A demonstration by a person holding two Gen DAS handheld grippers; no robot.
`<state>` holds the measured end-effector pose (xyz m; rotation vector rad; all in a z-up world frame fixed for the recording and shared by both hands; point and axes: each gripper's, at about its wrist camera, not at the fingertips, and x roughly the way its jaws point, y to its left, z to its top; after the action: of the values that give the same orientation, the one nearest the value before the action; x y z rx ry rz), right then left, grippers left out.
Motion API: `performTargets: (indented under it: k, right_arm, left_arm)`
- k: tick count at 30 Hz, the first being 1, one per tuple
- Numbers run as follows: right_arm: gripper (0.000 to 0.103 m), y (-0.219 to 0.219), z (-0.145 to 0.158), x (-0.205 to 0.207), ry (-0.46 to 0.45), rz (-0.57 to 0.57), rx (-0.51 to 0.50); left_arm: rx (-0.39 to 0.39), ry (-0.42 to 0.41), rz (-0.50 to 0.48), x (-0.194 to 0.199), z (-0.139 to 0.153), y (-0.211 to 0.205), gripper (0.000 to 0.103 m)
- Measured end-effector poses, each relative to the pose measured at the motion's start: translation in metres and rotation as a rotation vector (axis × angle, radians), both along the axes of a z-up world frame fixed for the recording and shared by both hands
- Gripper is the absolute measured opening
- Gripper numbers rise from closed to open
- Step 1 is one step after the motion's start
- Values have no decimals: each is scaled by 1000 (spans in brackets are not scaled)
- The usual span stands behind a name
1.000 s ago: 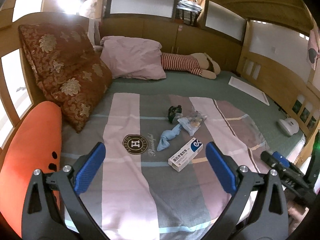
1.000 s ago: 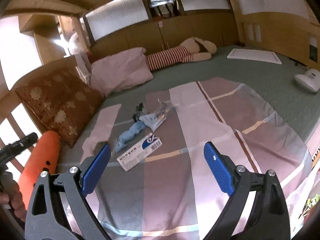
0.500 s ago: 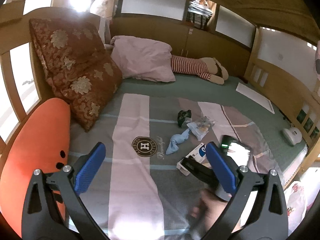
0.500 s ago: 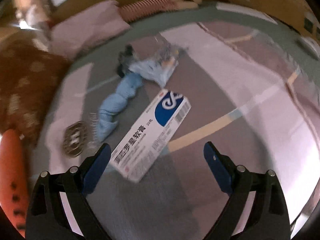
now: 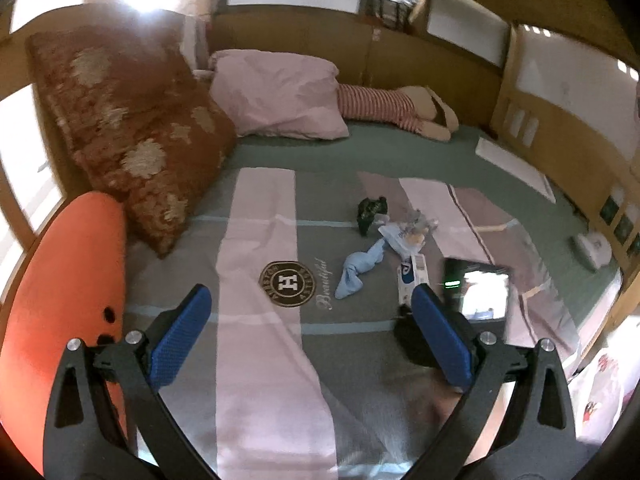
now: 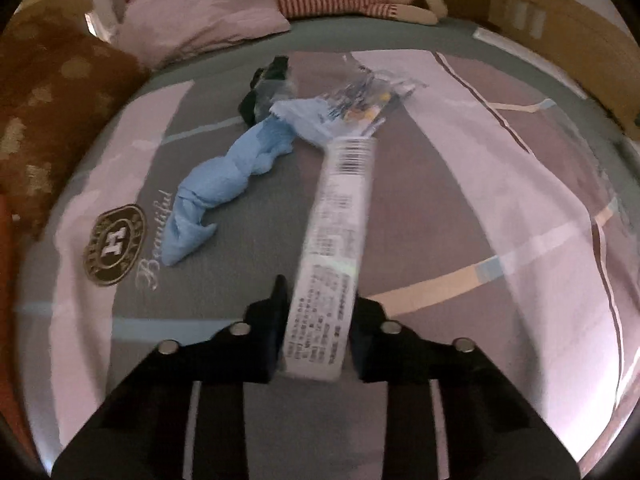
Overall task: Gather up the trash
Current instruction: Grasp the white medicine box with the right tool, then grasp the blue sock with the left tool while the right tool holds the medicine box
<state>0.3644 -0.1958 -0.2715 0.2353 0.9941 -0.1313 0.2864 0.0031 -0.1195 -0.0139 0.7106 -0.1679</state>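
The bed [image 5: 400, 148] has a green sheet and a striped blanket [image 5: 260, 320] with a round badge [image 5: 287, 283]. Just right of the badge lies a blue sock [image 5: 356, 272]. Past the sock sit a dark crumpled wrapper [image 5: 370, 214] and a clear plastic bag [image 5: 408, 232]. Far behind the badge lie a pink pillow [image 5: 276, 96] and a striped toy [image 5: 392, 110].

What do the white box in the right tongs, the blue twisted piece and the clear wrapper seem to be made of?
White box: looks like thin printed cardboard, with flat faces, small print and a barcode; the right tongs are closing on it.
Blue twisted piece: soft and matte, probably fabric or a tissue-like wipe; hard to tell which.
Clear wrapper: thin glossy plastic film, crinkled and see-through.
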Motion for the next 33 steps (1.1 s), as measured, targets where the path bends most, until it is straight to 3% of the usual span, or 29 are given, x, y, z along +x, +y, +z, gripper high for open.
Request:
performTargets:
  k: [2, 7, 11, 14, 19, 20, 22, 23, 24, 28, 33]
  right_arm:
    - [21, -17, 19, -6, -16, 32, 54]
    - [21, -54, 76, -56, -184, 131, 16]
    - [21, -94, 89, -70, -187, 103, 224]
    - [22, -101, 100, -78, -236, 86, 174]
    - [21, -81, 93, -77, -212, 140, 152]
    - [21, -78, 94, -77, -213, 148, 138]
    - [21, -73, 95, -77, -222, 160, 125]
    - [21, -72, 96, -78, -227, 164, 124]
    - [21, -71, 97, -79, -232, 172, 120]
    - [21, -66, 100, -80, -244, 190, 100]
    - [21, -64, 109, -86, -283, 212, 103]
  left_arm:
    - [31, 22, -44, 16, -11, -13, 100]
    - [105, 75, -137, 58, -54, -43, 100]
    - [167, 127, -162, 93, -98, -63, 97]
    - [164, 182, -151, 119, -122, -77, 89]
    - [176, 202, -133, 151, -142, -96, 85]
    - [176, 218, -125, 156, -146, -96, 78]
    - [169, 276, -103, 166, -158, -94, 54]
    - [169, 299, -95, 168, -165, -92, 35]
    - [158, 312, -112, 167, -168, -91, 10]
    - [209, 260, -150, 150, -156, -92, 6]
    - [199, 157, -129, 106, -96, -76, 5]
